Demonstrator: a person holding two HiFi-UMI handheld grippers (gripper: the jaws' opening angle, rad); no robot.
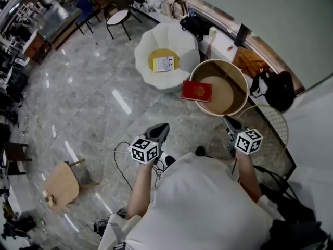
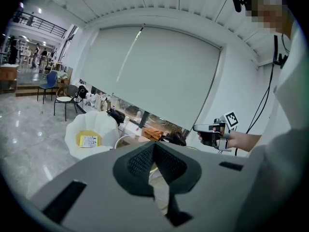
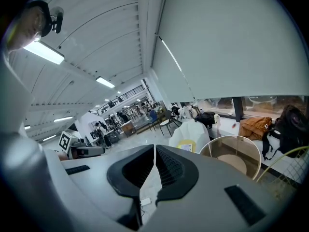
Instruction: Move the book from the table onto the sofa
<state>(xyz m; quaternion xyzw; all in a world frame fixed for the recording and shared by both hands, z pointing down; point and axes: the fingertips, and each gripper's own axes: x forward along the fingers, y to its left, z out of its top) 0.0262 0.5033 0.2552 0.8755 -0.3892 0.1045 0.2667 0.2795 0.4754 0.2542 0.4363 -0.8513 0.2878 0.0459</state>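
A red book (image 1: pixel 196 91) lies on the near-left rim of a round tan table (image 1: pixel 229 76). Just beyond it a white petal-shaped sofa (image 1: pixel 148 46) holds a yellow cushion with a white leaflet (image 1: pixel 163 63). My left gripper (image 1: pixel 161 129) is shut and empty, below and left of the book. My right gripper (image 1: pixel 229 122) is also shut and empty, near the table's front edge. In the left gripper view the closed left gripper (image 2: pixel 154 147) points past the sofa (image 2: pixel 77 129), with the right gripper (image 2: pixel 210 129) beside it. The right gripper view shows the shut right gripper (image 3: pixel 154 151), the sofa (image 3: pixel 192 132) and the table (image 3: pixel 232 140); the book is hidden there.
A round wire-top side table (image 1: pixel 270 120) stands to the right of the table, with a black bag (image 1: pixel 280 89) behind it. A wooden stool (image 1: pixel 61 184) sits at the lower left, and cables (image 1: pixel 122 163) trail over the marble floor. Chairs (image 1: pixel 118 17) stand further back.
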